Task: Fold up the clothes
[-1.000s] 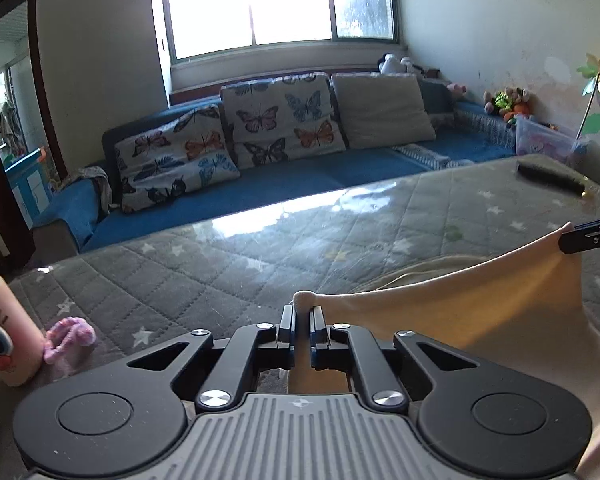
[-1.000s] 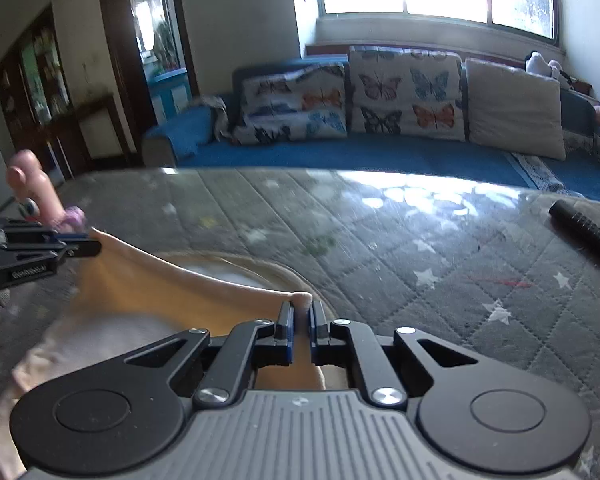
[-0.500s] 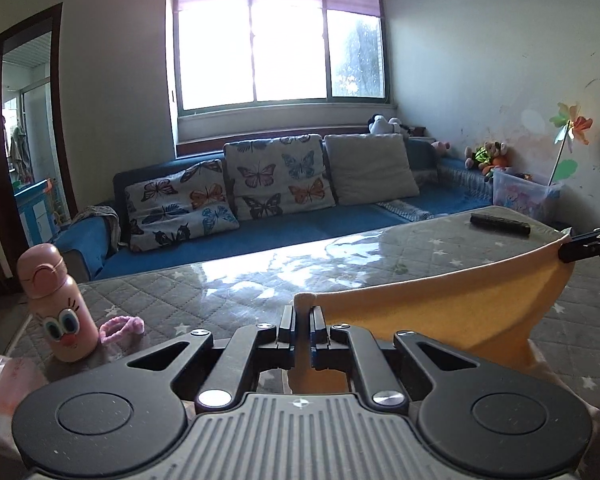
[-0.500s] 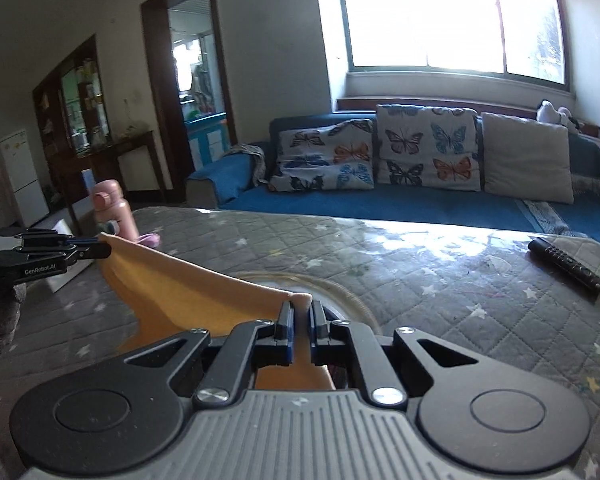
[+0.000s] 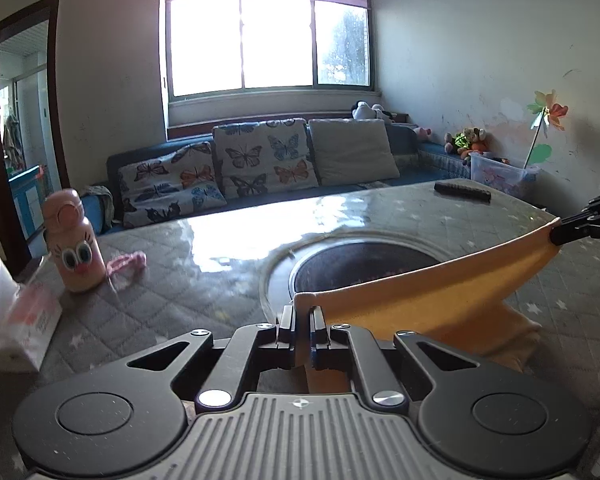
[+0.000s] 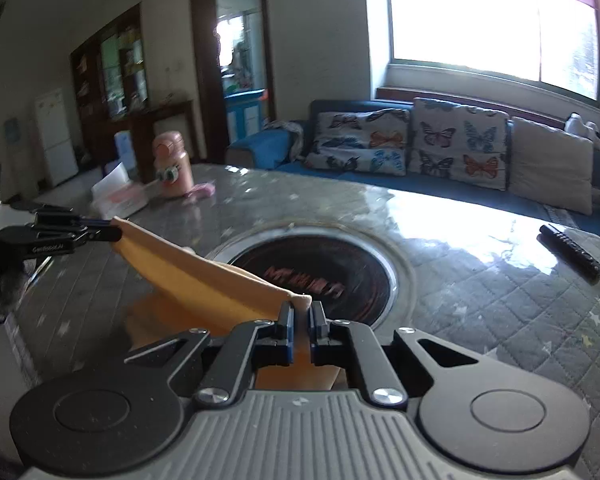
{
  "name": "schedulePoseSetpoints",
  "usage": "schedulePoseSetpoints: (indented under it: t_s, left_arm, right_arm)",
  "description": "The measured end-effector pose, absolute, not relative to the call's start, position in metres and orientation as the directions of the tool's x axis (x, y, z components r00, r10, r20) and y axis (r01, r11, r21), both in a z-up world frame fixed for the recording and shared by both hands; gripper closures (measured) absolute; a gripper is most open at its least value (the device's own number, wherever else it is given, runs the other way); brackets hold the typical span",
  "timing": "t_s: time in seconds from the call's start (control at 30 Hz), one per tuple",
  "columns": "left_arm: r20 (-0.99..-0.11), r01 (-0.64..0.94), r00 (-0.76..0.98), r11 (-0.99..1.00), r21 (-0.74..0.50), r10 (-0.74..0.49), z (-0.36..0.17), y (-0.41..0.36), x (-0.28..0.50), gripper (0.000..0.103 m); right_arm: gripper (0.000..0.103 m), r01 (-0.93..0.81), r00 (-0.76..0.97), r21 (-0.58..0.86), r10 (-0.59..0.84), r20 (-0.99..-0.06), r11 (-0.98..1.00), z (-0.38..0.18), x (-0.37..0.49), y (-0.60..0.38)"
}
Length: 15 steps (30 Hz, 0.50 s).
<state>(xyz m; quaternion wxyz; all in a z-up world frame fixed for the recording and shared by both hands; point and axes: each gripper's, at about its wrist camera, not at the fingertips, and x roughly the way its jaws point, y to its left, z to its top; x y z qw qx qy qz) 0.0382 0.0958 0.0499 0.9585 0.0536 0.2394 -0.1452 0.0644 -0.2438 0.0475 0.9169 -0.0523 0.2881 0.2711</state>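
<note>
Left hand-held gripper point(image 5: 302, 316): I have its jaws clamped on one corner of the yellow cloth point(image 5: 440, 300); the fabric pokes up between the two fingers.
Right hand-held gripper point(image 6: 300, 312): my jaws here are pinched on the opposite corner of the same cloth, a small nub of fabric showing above the pads.
Yellow cloth: it hangs stretched between my two grippers as a taut upper edge, the rest draping down below them toward the tabletop point(image 5: 180, 292); its lower part bunches on the surface near me.
Round black plate point(image 6: 320, 272): set into the tabletop straight ahead of both grippers, just beyond the held edge.
Pink bottle point(image 5: 74, 242): upright, ahead and to the left of my left gripper, a pink strap point(image 5: 126, 262) lying just beside it.
Tissue packet point(image 5: 24, 320): near the left edge, closer to me than the bottle.
Remote control point(image 6: 572, 252): flat on the tabletop, ahead and well to the right of my right gripper.
Sofa point(image 5: 260, 168): beyond the tabletop, lined with butterfly cushions.
</note>
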Motion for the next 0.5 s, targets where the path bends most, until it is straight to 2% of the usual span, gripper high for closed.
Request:
schedulePoseSetpoints:
  t_s: [0.27, 0.33, 0.5]
  left_arm:
    - [-0.517, 0.327, 0.813, 0.945, 0.026, -0.267, 0.034, 0.102, 0.009, 0.096]
    - [-0.525, 0.340, 0.806, 0.940, 0.033, -0.273, 0.033, 0.103, 0.006, 0.093]
    - [-0.520, 0.372, 0.803, 0.926, 0.056, -0.291, 0.034, 0.107, -0.004, 0.092]
  right_arm:
    - [0.097, -0.605, 0.619, 0.020, 0.486, -0.617, 0.796, 0.034, 0.036, -0.236]
    - [0.096, -0.624, 0.600, 0.015, 0.492, -0.631, 0.781, 0.032, 0.032, -0.234]
    - [0.091, -0.639, 0.586, 0.024, 0.507, -0.632, 0.769, 0.041, 0.032, -0.235]
